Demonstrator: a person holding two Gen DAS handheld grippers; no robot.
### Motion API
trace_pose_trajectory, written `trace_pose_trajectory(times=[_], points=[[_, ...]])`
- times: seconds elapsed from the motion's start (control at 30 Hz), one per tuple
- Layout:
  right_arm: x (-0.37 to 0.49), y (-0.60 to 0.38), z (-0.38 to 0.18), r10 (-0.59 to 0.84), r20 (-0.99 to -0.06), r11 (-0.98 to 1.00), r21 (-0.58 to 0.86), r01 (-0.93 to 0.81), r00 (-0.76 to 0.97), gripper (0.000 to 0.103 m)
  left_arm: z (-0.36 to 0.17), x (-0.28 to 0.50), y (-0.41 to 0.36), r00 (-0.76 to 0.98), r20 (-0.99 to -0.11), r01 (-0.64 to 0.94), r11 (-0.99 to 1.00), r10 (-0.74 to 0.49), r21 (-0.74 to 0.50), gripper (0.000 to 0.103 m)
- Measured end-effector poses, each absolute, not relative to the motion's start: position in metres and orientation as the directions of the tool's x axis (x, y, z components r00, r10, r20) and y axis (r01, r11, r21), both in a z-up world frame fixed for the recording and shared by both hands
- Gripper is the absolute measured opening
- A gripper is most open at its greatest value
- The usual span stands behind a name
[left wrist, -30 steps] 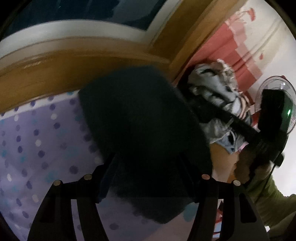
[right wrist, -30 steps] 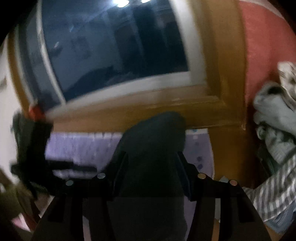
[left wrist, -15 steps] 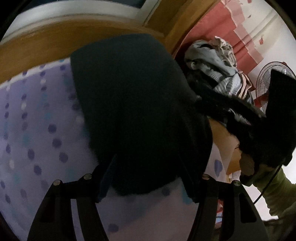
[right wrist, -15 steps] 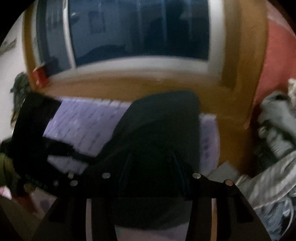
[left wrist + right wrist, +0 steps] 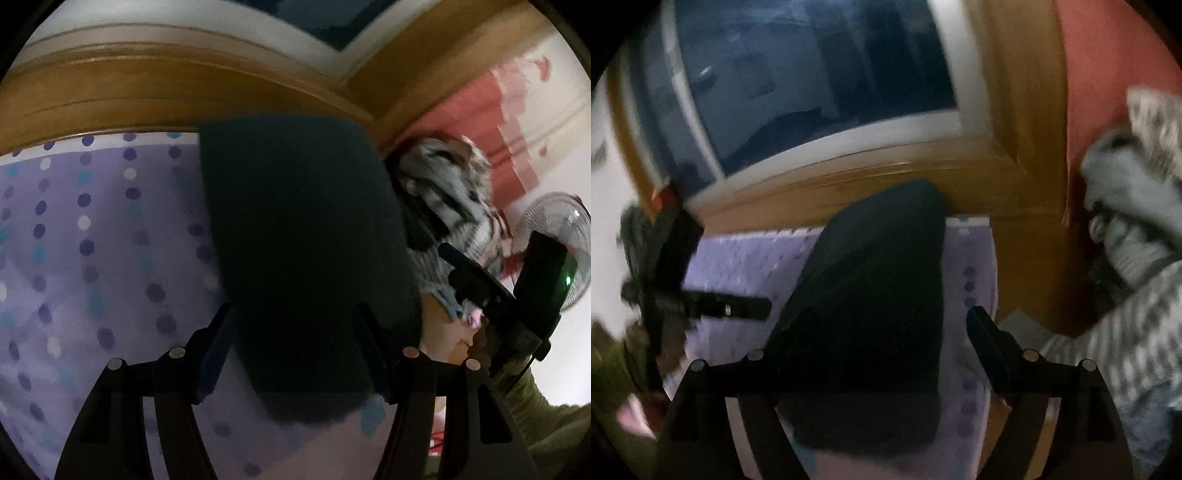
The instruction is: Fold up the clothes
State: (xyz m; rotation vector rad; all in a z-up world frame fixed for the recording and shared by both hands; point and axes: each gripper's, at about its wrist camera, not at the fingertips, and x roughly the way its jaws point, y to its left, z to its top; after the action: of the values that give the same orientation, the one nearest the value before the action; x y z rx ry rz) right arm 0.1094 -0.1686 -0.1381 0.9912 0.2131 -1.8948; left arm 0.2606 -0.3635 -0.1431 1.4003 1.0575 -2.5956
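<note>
- Dark folded garment (image 5: 303,258) at centre frame in the left wrist view, lying on a purple dotted sheet (image 5: 92,240), reaching up to the wooden frame (image 5: 147,85).
- Left gripper (image 5: 295,343) at lower centre, both fingers pressed against the garment's near end, clamped on it.
- Right gripper (image 5: 871,332) at lower centre of the right wrist view, jaws opening; right finger (image 5: 986,336) clear of the cloth, garment (image 5: 871,314) between the fingers, left finger lost against the dark fabric.
- Pile of grey striped clothes (image 5: 1137,258) at right edge, beside a red wall (image 5: 1108,74).
- Fan (image 5: 557,229) at far right, left wrist view.
- Blurred view on the right side.
</note>
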Motion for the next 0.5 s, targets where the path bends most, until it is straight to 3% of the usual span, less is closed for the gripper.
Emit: trace_pose_trajectory(times=[0.23, 0.5], points=[[0.061, -0.195, -0.173, -0.724, -0.688, -0.504, 0.48, 0.718, -0.047, 0.082, -0.157, 0.248, -0.363, -0.583, -0.75, 0.339, -0.746, 0.312, -0.574, 0.066], [0.058, -0.22, -0.199, -0.742, -0.667, -0.433, 0.563, 0.704, 0.076, 0.086, -0.16, 0.237, -0.354, -0.57, -0.779, 0.382, -0.756, 0.26, -0.531, 0.074]])
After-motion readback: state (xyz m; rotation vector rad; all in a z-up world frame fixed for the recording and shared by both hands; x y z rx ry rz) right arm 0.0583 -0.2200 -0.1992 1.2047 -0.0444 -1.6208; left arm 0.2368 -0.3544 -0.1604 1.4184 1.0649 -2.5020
